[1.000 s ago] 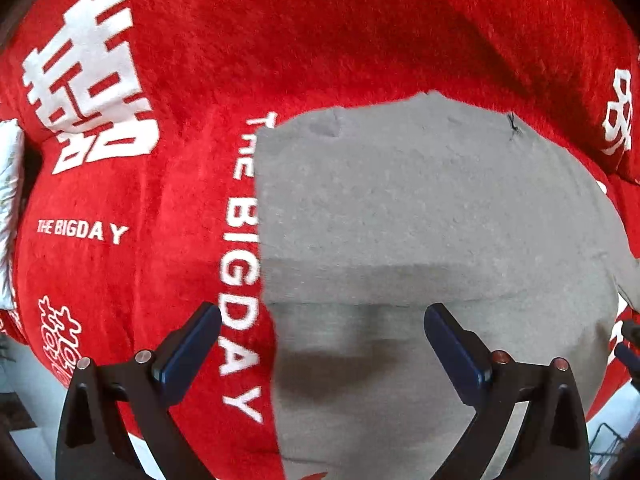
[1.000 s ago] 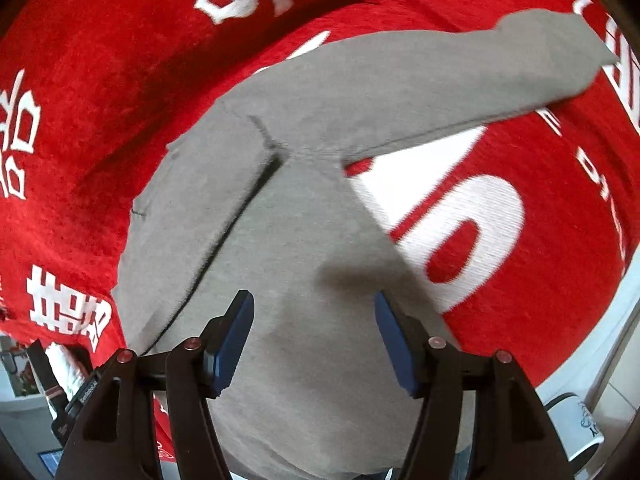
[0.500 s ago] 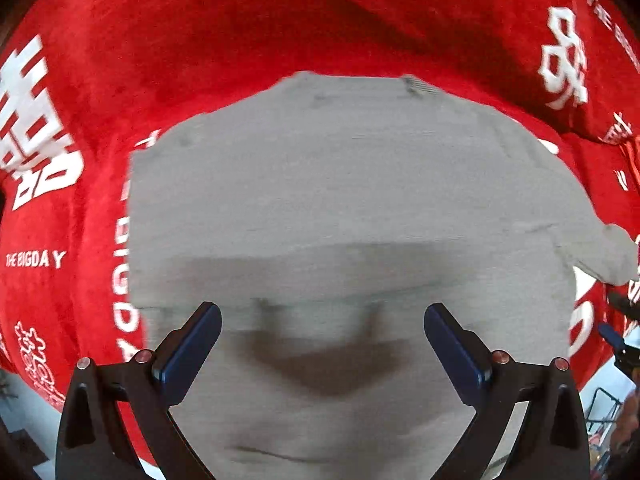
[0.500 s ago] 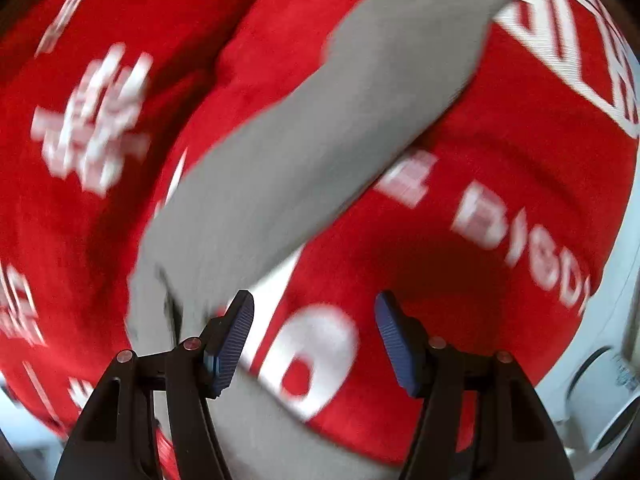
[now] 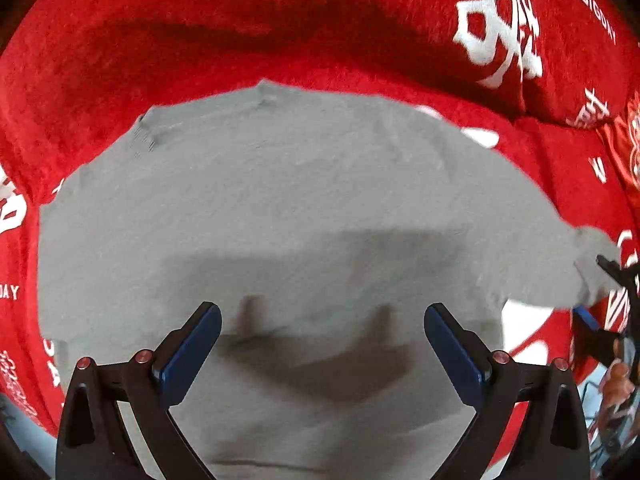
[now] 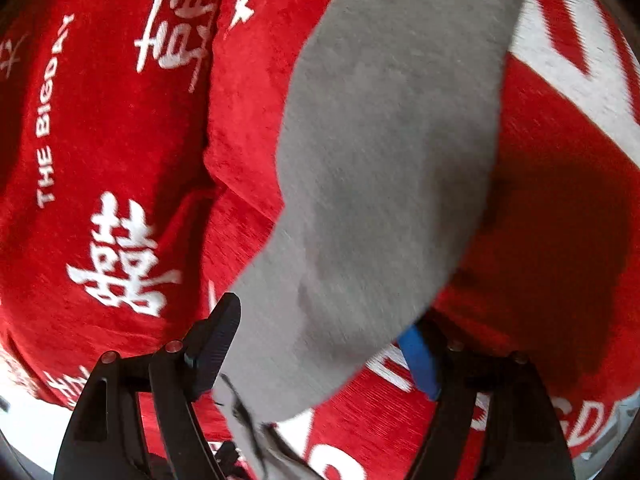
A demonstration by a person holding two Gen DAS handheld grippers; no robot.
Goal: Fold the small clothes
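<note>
A small grey top [image 5: 280, 208] lies flat on a red blanket [image 5: 240, 28] with white lettering. My left gripper [image 5: 322, 344] is open and empty, hovering over the lower body of the top. Its grey sleeve [image 6: 392, 152] stretches away in the right wrist view. My right gripper [image 6: 324, 344] is open, with the sleeve lying between its blue-padded fingers [image 6: 418, 360]. The right gripper also shows at the far right of the left wrist view [image 5: 600, 308], at the sleeve's end.
The red blanket [image 6: 100, 120] covers the whole surface, with a raised fold along the back [image 5: 520, 92]. A pale floor edge [image 6: 24, 432] shows at the bottom left of the right wrist view.
My left gripper has shifted left to right over the top's body, staying open. My right gripper has swung out from the body and along the sleeve, which now lies between its fingers.
</note>
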